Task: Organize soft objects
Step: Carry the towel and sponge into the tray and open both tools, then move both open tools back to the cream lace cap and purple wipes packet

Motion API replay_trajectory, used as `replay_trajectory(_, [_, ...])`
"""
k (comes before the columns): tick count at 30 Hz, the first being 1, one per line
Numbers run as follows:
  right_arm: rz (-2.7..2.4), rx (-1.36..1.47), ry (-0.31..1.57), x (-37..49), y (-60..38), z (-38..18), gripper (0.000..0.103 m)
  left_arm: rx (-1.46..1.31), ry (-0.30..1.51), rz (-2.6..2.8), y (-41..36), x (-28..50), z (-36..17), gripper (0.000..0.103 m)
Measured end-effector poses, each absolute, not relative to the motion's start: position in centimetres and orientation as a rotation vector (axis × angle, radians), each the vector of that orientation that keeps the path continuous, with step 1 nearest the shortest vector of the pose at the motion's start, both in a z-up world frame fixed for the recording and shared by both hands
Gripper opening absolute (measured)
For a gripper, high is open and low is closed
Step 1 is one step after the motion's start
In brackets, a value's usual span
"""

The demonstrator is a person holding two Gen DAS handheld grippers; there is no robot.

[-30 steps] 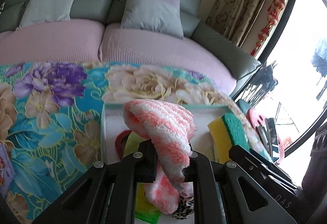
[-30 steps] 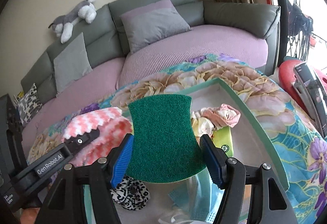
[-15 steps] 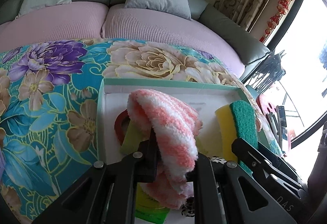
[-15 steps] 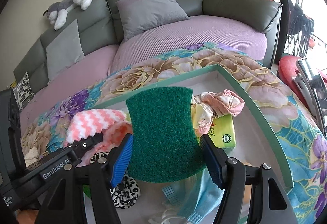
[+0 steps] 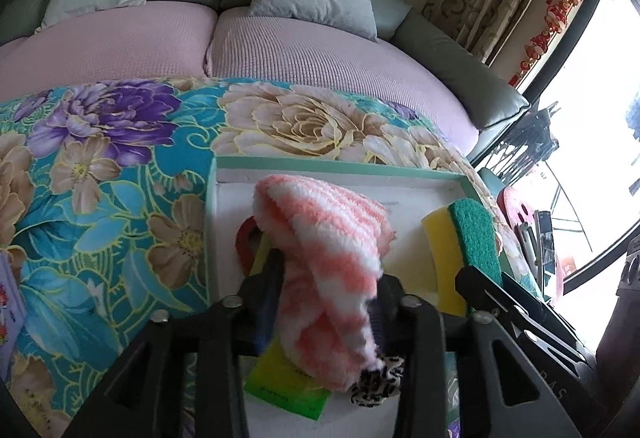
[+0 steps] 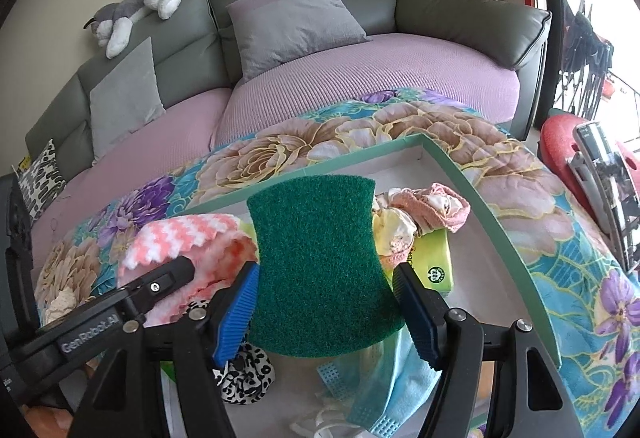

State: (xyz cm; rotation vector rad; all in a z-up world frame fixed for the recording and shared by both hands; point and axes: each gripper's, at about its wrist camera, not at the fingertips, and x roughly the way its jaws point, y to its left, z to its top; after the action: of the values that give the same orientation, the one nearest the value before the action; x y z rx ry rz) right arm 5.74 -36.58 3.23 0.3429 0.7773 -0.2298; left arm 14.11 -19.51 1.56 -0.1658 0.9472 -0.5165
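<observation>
A: Left tool (image 5: pixel 328 302) – state?
B: Jaws have just been opening. Fluffy pink-and-white sock (image 5: pixel 324 258) is draped betw. them; gaps show either side, so released, not pinched. Sock hangs over the green-rimmed tray (image 5: pixel 320 163), approx. centre of left wrist view.
A: Right tool (image 6: pixel 324 306)?
B: Clenched on the sponge (image 6: pixel 316 262), green scrub face toward the camera, blue pads at its 9 and 3 o'clock edges. In left wrist view the sponge shows yellow foam at 3 o'clock of the sock.
A: Under them?
B: Tray w/ white floor, on a floral blanket (image 5: pixel 100 174). Inside: leopard-print fabric (image 6: pixel 244 378) at 7 o'clock of the sponge, light-blue face mask (image 6: pixel 384 386) at 5 o'clock, green tissue pack (image 6: pixel 434 262) and a bundle of pink and cream cloths (image 6: pixel 420 210) at 2 o'clock.
A: Background?
B: Grey sofa w/ lilac seat cover (image 6: pixel 360 78) at 12 o'clock; plush dog (image 6: pixel 136 10) on its backrest, 10 o'clock.
</observation>
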Motion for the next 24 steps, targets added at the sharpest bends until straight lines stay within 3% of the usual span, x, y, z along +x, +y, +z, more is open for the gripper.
replay_trajectory(7, [-0.24,0.346,0.775,5.4,-36.7,3.8,0.073,-0.192,0.918,-0.509,-18.1,13.2,3.1,0.052])
replay_trajectory(10, [-0.252,0.342,0.768,5.2,-36.8,4.1,0.082,-0.201,0.906,-0.503,-17.6,12.7,3.7,0.054])
replay_trajectory(16, [-0.266,0.339,0.767,5.0,-37.1,4.2,0.088,-0.198,0.873,-0.452,-16.2,12.3,5.0,0.071])
replay_trajectory(18, [-0.274,0.339,0.763,4.9,-37.1,4.3,0.099,-0.19,0.861,-0.416,-15.7,12.4,5.1,0.076])
replay_trajectory(24, [-0.271,0.348,0.754,4.9,-37.3,4.4,0.103,-0.164,0.866,-0.243,-14.0,13.2,3.9,0.09])
